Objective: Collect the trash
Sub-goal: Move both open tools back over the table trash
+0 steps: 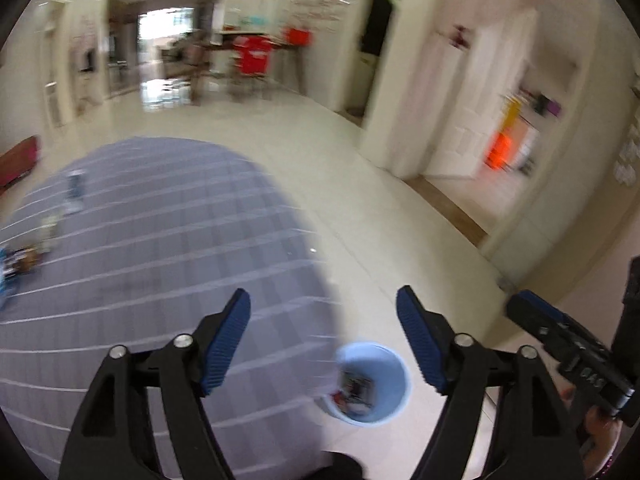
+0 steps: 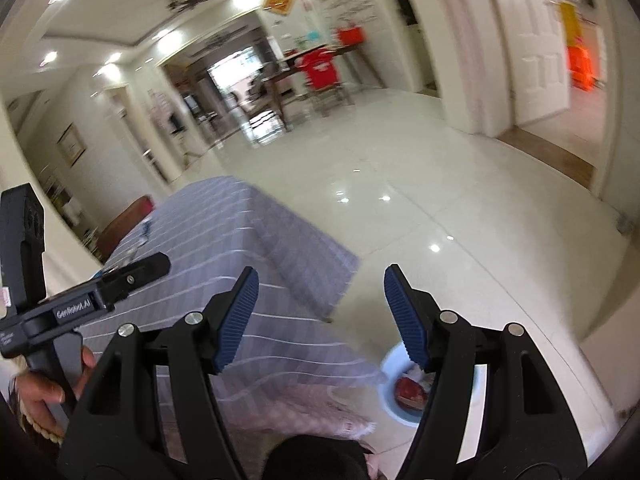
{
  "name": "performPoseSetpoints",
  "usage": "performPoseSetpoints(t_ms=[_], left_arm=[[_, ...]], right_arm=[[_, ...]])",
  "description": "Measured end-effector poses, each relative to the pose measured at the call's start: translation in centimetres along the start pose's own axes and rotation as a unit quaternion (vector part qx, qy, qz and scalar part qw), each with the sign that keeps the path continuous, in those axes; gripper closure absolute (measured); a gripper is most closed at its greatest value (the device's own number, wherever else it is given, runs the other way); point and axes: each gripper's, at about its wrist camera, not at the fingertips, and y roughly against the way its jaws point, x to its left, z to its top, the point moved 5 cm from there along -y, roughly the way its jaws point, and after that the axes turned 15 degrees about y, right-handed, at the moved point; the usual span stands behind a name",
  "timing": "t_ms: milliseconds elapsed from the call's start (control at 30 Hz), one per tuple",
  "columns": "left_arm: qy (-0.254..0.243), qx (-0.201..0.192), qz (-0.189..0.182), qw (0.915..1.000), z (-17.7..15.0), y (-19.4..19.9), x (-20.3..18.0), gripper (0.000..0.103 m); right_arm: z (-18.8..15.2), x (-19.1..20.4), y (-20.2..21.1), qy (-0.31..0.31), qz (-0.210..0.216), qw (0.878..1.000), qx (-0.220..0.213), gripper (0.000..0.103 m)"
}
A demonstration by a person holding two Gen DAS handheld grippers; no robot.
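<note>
- Left gripper [image 1: 323,332] is spread wide with nothing between its blue pads [image 1: 228,344]; it looks free for the next pick.
- Below and between those fingers sits the light blue bin [image 1: 394,364] on the tiled floor [image 1: 360,208], just beside the table edge, likely parked there so scraps drop straight in.
- Dark wrappers [image 1: 354,394] already lie inside the bin.
- Right gripper [image 2: 321,312] is also released, wide apart and empty.
- From its view the bin [image 2: 390,364] peeks out behind the right-hand finger, with something red [image 2: 408,394] in it.
- The striped tablecloth [image 1: 140,248] stretches ahead of the left-hand fingers; leftover trash [image 1: 24,260] lies far out to their left, blurred, so I cannot tell what it is.
- My read: both tools sit high above the bin, between drops, and the next reach goes leftward across the cloth.
</note>
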Motion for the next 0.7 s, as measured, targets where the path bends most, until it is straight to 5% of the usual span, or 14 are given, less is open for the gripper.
performPoseSetpoints(t_ms=[167, 333, 467, 700], left_arm=[[0.073, -0.038, 0.057, 0.995, 3.8, 3.6, 10.8, 0.027], [0.147, -0.063, 0.116, 0.9803, 6.8, 6.4, 21.4, 0.026], [0.224, -0.067, 0.126, 0.9641, 8.4, 6.9, 28.7, 0.026], [0.236, -0.045, 0.134, 0.9613, 9.0, 4.5, 33.9, 0.026]], right_arm=[[2.8, 8.4, -4.0, 0.053, 0.062, 0.997, 0.011, 0.038], [4.4, 16.9, -9.3, 0.101, 0.111, 0.988, 0.034, 0.037], [5.1, 22.0, -13.1, 0.123, 0.139, 0.981, 0.054, 0.037], [6.6, 29.0, -19.1, 0.153, 0.159, 0.972, 0.076, 0.037]])
